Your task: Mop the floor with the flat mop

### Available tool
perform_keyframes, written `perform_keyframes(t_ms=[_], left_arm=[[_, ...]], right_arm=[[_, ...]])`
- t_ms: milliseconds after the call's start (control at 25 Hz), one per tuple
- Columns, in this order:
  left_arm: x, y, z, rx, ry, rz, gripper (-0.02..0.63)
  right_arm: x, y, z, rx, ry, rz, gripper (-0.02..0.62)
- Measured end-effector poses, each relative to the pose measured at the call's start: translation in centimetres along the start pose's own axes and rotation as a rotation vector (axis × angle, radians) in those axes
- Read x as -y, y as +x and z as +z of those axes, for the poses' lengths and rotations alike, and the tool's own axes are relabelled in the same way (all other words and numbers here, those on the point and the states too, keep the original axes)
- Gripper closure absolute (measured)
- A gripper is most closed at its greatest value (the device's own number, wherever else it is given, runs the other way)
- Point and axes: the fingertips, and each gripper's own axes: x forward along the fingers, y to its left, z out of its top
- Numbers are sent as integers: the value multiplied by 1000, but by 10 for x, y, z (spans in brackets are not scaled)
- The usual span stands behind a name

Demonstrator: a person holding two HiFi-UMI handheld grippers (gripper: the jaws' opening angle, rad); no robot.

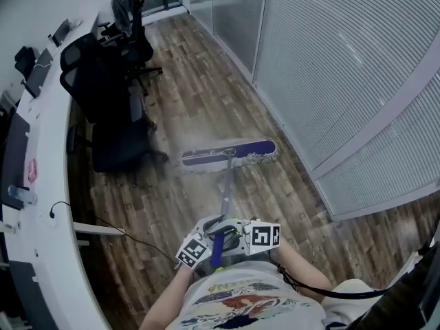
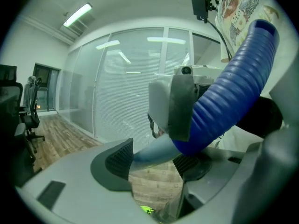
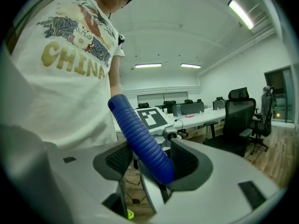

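Mop (image 1: 230, 153), judged light and stiff, is clamped at its handle top (image 1: 217, 249), six o'clock, by left gripper (image 2: 154, 164) and right gripper (image 3: 152, 162).

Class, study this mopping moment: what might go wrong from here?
The blue flat mop head lies close to the black office chair; a wider sweep may knock its base.
A thin black cable trails across the wooden floor by the white desk; the mop or a foot might snag it.
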Motion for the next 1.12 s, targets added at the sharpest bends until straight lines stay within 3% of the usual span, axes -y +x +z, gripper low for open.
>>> perform_keyframes(t_ms=[480, 880, 1120], left_arm=[[-148, 122, 56, -8, 11, 68, 377], [-245, 151, 84, 25, -20, 81, 377], [-310, 169, 98, 12, 13, 39, 377]], right_arm=[[164, -106, -16, -48, -22, 83, 356], [265, -125, -7, -41, -23, 91, 356], [338, -135, -3, -43, -4, 21, 354]])
